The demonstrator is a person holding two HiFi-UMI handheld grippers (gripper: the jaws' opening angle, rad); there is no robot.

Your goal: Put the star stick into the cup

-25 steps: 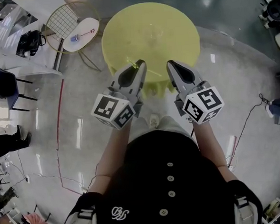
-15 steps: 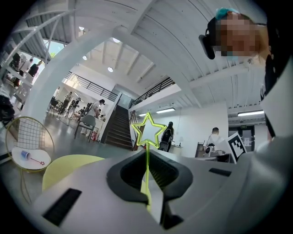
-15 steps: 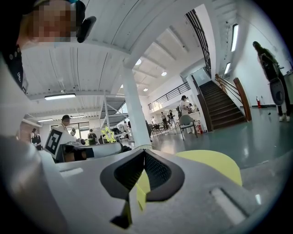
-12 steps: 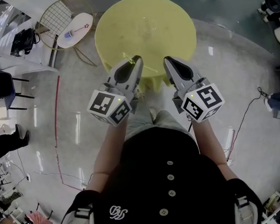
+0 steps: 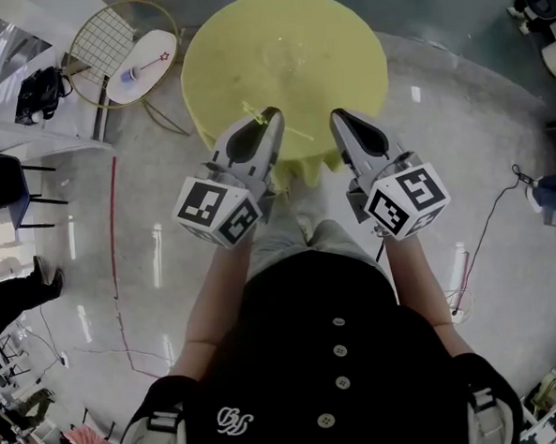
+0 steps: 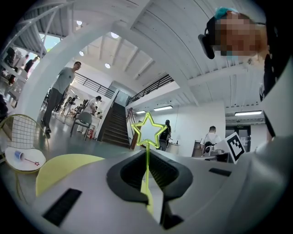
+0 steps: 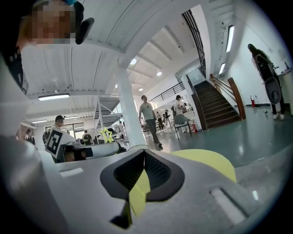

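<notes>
Bright ceiling lights (image 6: 160, 108), floor (image 5: 158, 256) glare streaks, fisheye-warped edges

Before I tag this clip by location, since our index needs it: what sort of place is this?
Probably a big open indoor hall, maybe an office or lab atrium: it has a wide staircase, a tall white column, a polished floor, and a person walking through.

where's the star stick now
The star stick is clamped in the jaws of the left gripper, at the near edge of the yellow table, centre-left in the head view.
</notes>
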